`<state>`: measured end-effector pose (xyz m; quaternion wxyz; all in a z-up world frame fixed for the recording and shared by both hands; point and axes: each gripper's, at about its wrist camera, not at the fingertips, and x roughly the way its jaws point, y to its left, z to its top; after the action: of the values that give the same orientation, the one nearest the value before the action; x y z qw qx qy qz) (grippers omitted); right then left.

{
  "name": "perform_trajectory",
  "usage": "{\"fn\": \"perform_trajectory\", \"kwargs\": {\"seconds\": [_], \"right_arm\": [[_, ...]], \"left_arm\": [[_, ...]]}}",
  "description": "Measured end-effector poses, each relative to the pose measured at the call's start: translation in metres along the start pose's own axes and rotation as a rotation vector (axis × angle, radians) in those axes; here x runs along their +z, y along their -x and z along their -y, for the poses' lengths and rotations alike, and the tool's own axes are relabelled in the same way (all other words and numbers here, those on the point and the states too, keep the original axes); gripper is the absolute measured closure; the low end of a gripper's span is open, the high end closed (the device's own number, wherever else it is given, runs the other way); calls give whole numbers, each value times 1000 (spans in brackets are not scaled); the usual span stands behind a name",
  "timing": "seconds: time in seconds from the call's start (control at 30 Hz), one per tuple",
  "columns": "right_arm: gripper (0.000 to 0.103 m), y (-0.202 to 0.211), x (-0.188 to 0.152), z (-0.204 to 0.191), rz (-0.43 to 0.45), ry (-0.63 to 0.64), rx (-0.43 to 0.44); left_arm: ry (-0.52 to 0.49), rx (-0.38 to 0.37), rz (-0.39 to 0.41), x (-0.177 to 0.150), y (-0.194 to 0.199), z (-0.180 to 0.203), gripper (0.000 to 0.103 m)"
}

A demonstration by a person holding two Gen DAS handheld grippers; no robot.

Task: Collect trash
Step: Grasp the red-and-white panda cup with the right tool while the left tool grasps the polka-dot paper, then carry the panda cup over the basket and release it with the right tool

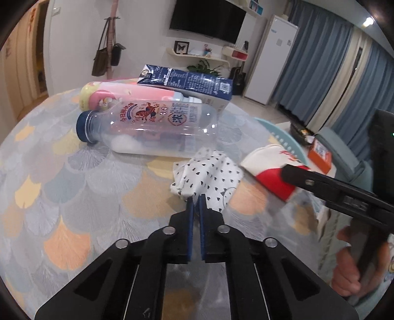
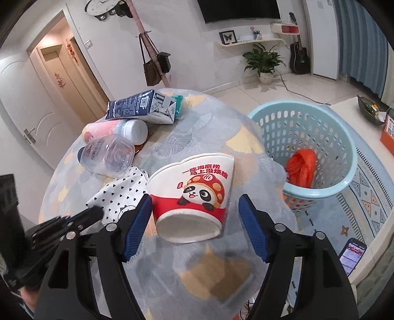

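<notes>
Two tools, left tool (image 1: pixel 195 197) pinching spotted napkin (image 1: pixel 209 172), right tool (image 2: pixel 194 209) agape around paper cup (image 2: pixel 192 194)

Dim, cool indoor light, bright ceiling lamp glare (image 1: pixel 368 21) top right, heavy fisheye bending, black vignetted corners, motion blur at lower right, soft shadows

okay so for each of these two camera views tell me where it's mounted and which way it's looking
Left wrist view: on the left tool, looking forward and down at the table; tool shut on the spotted napkin; a hand holding the right tool shows.
Right wrist view: on the right tool, open around the crushed paper cup, facing the basket.
Shared: napkin, cup, clear bottle, carton.
</notes>
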<state>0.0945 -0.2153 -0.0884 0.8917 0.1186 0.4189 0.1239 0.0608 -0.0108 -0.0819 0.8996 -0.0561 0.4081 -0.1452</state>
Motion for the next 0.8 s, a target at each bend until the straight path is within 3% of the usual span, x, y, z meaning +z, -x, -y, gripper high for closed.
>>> {"fn": "perform_trajectory", "kwargs": {"seconds": [0.23,0.3,0.4,0.8], "right_arm": [[34,-9,-1,-6,-34,0,15],[40,-9,-2,-8,-33,10,11],[41,-6,-3,-9,-34,16,21],[41,50,12,-11,133,56,-2]], "left_arm": [[5,-13,16,-10,14,5,102],[11,-31,30,-13,18,6,103],[10,-56,49,-16,25,10,103],[-22,-121,157,-2,52,34,103]]}}
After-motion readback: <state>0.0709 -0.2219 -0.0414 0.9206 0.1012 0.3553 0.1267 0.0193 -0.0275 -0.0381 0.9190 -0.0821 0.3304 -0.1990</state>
